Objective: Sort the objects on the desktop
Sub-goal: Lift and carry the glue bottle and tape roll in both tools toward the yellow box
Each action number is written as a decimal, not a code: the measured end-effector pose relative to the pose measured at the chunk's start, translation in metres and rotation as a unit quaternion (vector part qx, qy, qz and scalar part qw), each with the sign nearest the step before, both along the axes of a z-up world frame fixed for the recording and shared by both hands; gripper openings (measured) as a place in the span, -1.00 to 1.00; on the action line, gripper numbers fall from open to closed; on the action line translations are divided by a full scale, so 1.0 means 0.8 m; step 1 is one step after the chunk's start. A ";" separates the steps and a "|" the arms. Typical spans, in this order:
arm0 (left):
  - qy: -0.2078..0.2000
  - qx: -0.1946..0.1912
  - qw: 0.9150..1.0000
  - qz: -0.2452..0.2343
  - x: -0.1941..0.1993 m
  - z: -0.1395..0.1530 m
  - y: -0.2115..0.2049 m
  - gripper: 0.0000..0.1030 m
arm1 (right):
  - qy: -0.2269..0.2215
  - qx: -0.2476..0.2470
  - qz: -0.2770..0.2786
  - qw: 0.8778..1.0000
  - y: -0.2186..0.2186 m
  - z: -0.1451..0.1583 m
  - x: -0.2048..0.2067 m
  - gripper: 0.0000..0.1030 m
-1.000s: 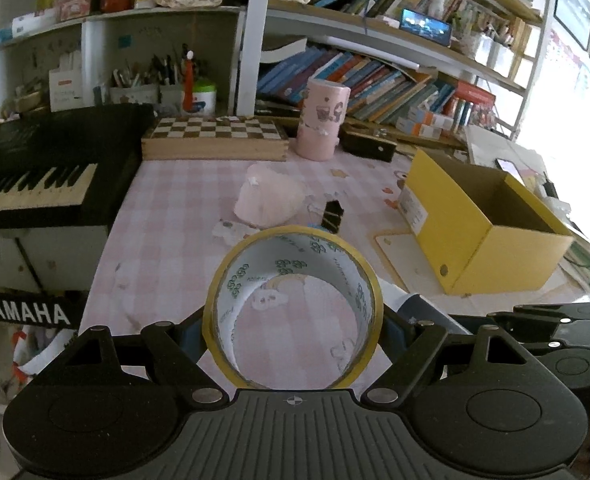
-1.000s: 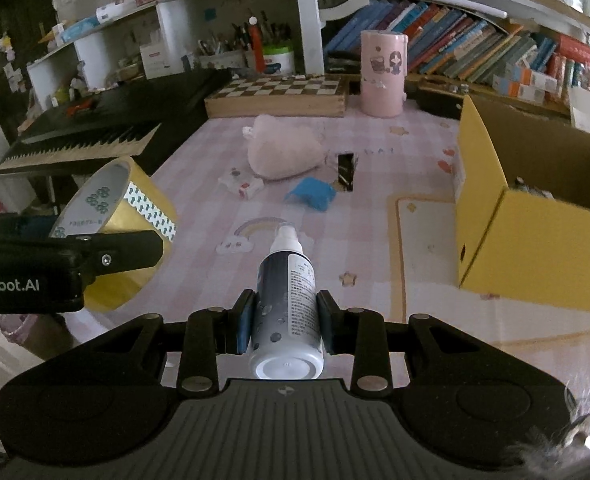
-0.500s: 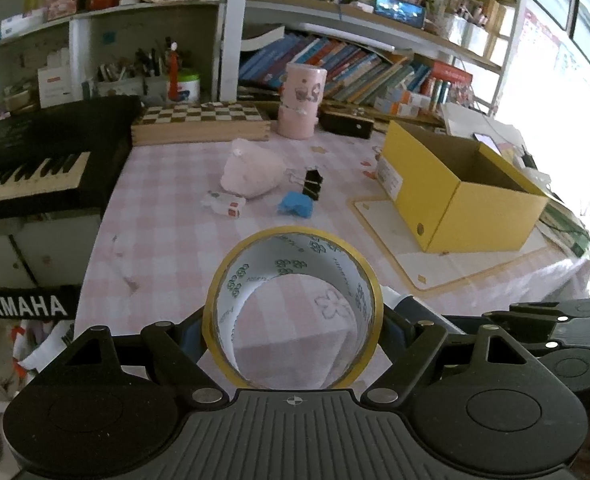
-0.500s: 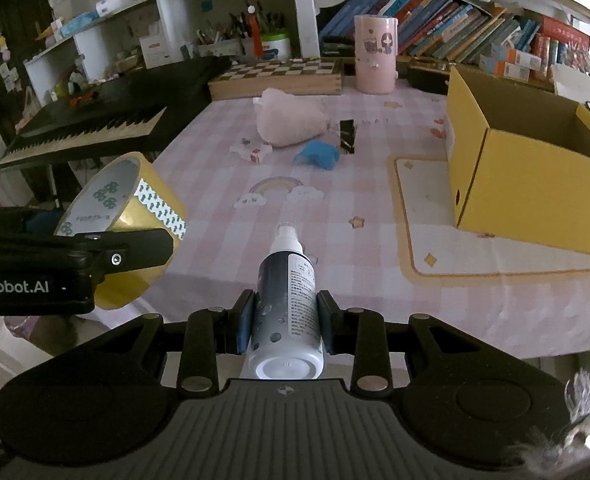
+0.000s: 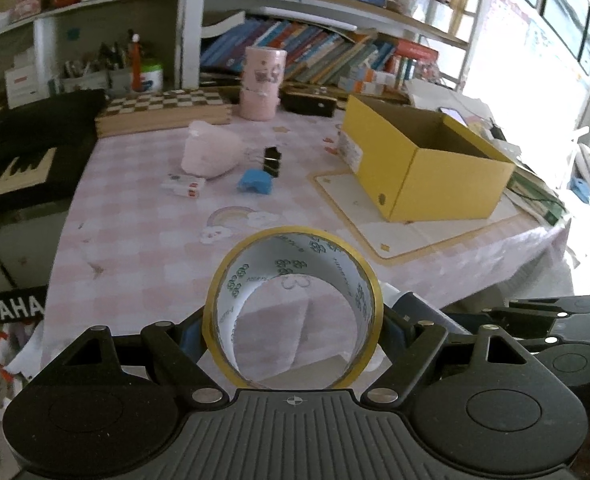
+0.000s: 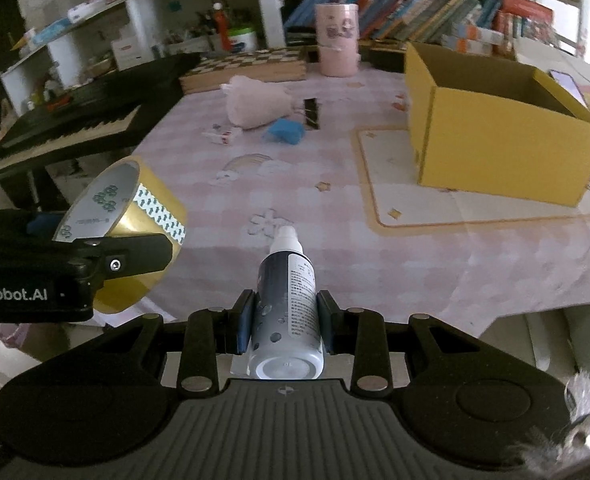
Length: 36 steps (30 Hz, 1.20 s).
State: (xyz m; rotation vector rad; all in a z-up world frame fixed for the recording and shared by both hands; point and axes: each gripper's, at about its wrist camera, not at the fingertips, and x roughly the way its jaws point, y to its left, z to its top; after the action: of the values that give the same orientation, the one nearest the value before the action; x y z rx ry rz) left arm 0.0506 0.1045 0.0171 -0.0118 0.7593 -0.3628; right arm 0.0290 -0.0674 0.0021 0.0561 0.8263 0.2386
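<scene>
Principal risk: both loads hang off the near edge of the pink checked cloth-covered desk, so a slip would likely drop them to the floor rather than onto the desk. The wide roll of yellow packing tape is held across its rounded outer wall by narrow pads; in my judgement a twist of the wrist could roll it out of the grip. The small grey spray bottle with a white cap lies nozzle-forward and is gripped only low on its smooth body, so it could slide forward when tipped downward. A further hazard is a clash with the wall of the open yellow cardboard box, far right on the desk and presumably the destination, since the two tools sit close together. The left tool stands wide, clenched on the tape roll from both sides. The right tool is nearly closed, its blue-lined pads pressing the bottle's flanks. A black binder clip and blue eraser-like block remain unsorted mid-desk.
</scene>
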 end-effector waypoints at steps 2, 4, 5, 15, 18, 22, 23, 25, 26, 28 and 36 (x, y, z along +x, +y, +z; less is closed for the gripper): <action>-0.002 0.000 1.000 -0.011 0.000 0.001 -0.006 0.62 | 0.001 -0.001 -0.009 1.000 -0.005 0.000 -0.004 -0.41; -0.004 0.000 1.000 -0.026 0.001 0.001 -0.014 0.62 | 0.001 -0.002 -0.021 1.000 -0.011 0.001 -0.008 -0.41; -0.004 0.000 0.999 -0.032 0.000 0.001 -0.018 0.62 | 0.001 -0.003 -0.026 1.000 -0.014 0.001 -0.010 -0.41; -0.005 0.001 0.996 -0.088 0.002 -0.002 -0.055 0.62 | 0.008 -0.005 -0.082 0.997 -0.048 -0.002 -0.029 -0.41; -0.004 0.003 0.994 -0.107 0.002 -0.003 -0.069 0.62 | 0.009 -0.003 -0.101 0.995 -0.060 -0.003 -0.034 -0.41; -0.003 0.004 0.992 -0.129 0.003 -0.003 -0.086 0.62 | 0.009 -0.002 -0.123 0.992 -0.074 -0.003 -0.041 -0.41; -0.003 0.004 0.991 -0.134 0.003 -0.003 -0.090 0.62 | 0.009 -0.002 -0.128 0.992 -0.077 -0.003 -0.043 -0.41; -0.002 0.005 0.989 -0.144 0.004 -0.003 -0.099 0.62 | 0.009 -0.002 -0.138 0.990 -0.085 -0.003 -0.046 -0.41; -0.002 0.005 0.989 -0.149 0.004 -0.003 -0.102 0.62 | 0.009 -0.002 -0.143 0.990 -0.088 -0.003 -0.048 -0.41; -0.003 0.006 0.988 -0.156 0.005 -0.003 -0.108 0.62 | 0.010 -0.002 -0.152 0.988 -0.095 -0.003 -0.049 -0.41; -0.007 0.005 0.986 -0.169 0.016 -0.002 -0.131 0.62 | 0.004 -0.006 -0.174 0.985 -0.118 0.003 -0.046 -0.41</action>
State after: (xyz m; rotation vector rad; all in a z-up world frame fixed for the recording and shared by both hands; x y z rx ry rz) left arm 0.0638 0.0000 0.0159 0.1304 0.7487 -0.6808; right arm -0.0077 -0.1616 0.0042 0.1881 0.8110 -0.0969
